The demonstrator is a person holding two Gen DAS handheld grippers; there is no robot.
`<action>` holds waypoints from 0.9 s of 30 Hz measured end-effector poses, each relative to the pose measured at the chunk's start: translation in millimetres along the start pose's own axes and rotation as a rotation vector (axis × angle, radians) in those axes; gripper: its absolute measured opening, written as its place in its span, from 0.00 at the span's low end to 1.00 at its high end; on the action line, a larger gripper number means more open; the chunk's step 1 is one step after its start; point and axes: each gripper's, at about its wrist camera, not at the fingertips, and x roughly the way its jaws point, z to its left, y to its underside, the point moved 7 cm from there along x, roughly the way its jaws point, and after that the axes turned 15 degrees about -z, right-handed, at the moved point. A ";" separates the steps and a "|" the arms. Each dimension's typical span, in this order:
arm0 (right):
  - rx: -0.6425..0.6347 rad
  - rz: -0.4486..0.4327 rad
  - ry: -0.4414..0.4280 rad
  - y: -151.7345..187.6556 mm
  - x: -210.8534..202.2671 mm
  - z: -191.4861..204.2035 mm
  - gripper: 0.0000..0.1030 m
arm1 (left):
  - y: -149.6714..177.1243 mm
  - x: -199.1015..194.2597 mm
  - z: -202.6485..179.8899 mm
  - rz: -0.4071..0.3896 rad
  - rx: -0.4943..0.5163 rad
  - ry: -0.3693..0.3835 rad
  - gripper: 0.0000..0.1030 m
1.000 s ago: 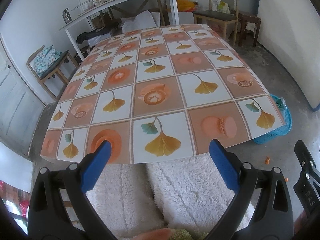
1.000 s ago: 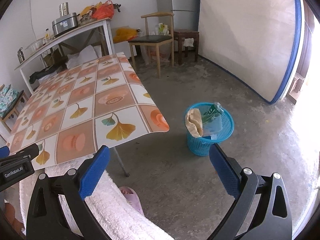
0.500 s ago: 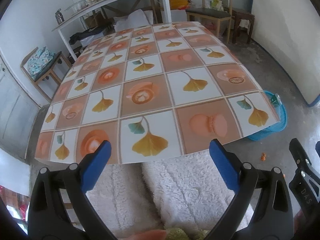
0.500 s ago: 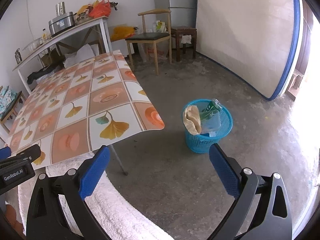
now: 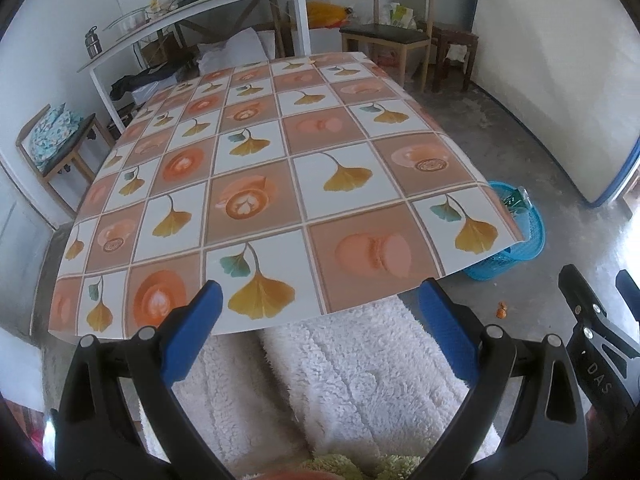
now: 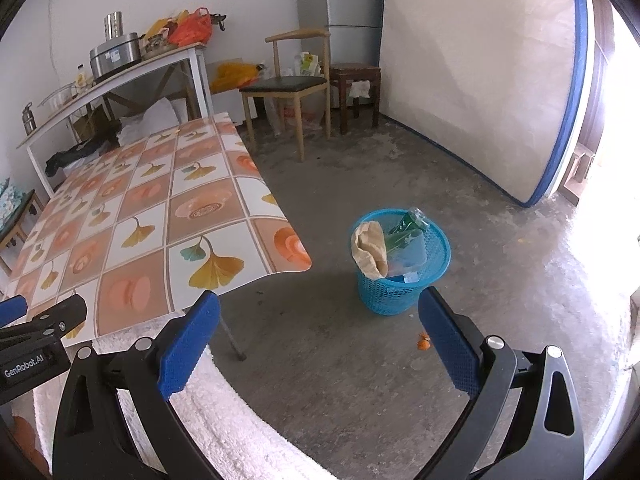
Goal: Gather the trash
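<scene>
Blue pads tip both of our grippers, and each pair stands spread wide with nothing between. Our left gripper (image 5: 320,312) hangs over the near edge of the table (image 5: 280,152), whose glossy cloth is printed with ginkgo leaves and coffee cups, and over the fluffy white fabric (image 5: 352,380) on the person's lap just below that edge. Our right gripper (image 6: 320,320) is off the table's right side, above bare concrete floor (image 6: 500,280). On that floor, just right of the table's near right corner, stands the blue mesh basket (image 6: 432,276); it holds a tan crumpled wrapper (image 6: 370,248) draped over its left rim, a green packet (image 6: 406,226) and clear plastic. A small orange scrap (image 6: 423,344) lies on the concrete in front of the basket, between it and our right gripper, touching neither. At the far wall we see a wooden chair (image 6: 288,84) and a white shelf table (image 6: 120,76) bearing a steel pot.
</scene>
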 end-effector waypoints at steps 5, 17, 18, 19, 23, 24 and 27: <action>0.000 -0.006 0.012 -2.0 -0.5 -3.1 0.94 | -3.7 -1.7 -1.1 -0.019 -0.003 0.012 0.92; 0.005 -0.001 0.017 -1.1 -0.1 -6.6 0.94 | -5.4 -3.5 -3.7 -0.031 0.005 0.015 0.92; 0.004 -0.001 0.016 -1.0 -0.1 -6.8 0.94 | -5.6 -3.7 -4.3 -0.032 0.005 0.015 0.92; 0.004 0.000 0.016 -1.0 -0.1 -7.0 0.94 | -5.5 -3.4 -3.8 -0.031 0.006 0.016 0.92; 0.005 -0.001 0.017 -1.4 -0.1 -7.1 0.94 | -5.6 -3.7 -4.2 -0.031 0.006 0.015 0.92; 0.005 -0.001 0.017 -1.1 0.0 -7.5 0.94 | -5.7 -3.8 -4.4 -0.032 0.005 0.015 0.92; 0.006 -0.001 0.019 -0.9 0.2 -8.2 0.94 | -5.7 -3.8 -4.6 -0.032 0.007 0.016 0.92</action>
